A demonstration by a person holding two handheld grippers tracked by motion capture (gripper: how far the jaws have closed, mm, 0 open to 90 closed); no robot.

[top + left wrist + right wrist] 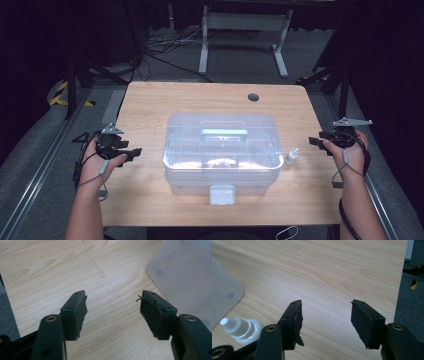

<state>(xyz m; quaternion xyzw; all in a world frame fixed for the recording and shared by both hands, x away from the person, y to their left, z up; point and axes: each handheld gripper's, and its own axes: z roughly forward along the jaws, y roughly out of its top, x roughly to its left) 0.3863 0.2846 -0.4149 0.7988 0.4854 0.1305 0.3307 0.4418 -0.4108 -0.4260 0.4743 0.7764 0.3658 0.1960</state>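
Clear plastic storage box (222, 150) rigid, smooth, probably light; grasp at top handle (224, 133). Left gripper (112, 308), right gripper (325, 315): jaws spread, empty.

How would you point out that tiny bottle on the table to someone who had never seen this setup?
Start at the wooden table and find the large clear plastic box in its middle. Just beside the box, on the side of the right gripper, stands the small bottle. It is white and cloudy with a narrow cap, far smaller than the box, and the one loose item on the tabletop.
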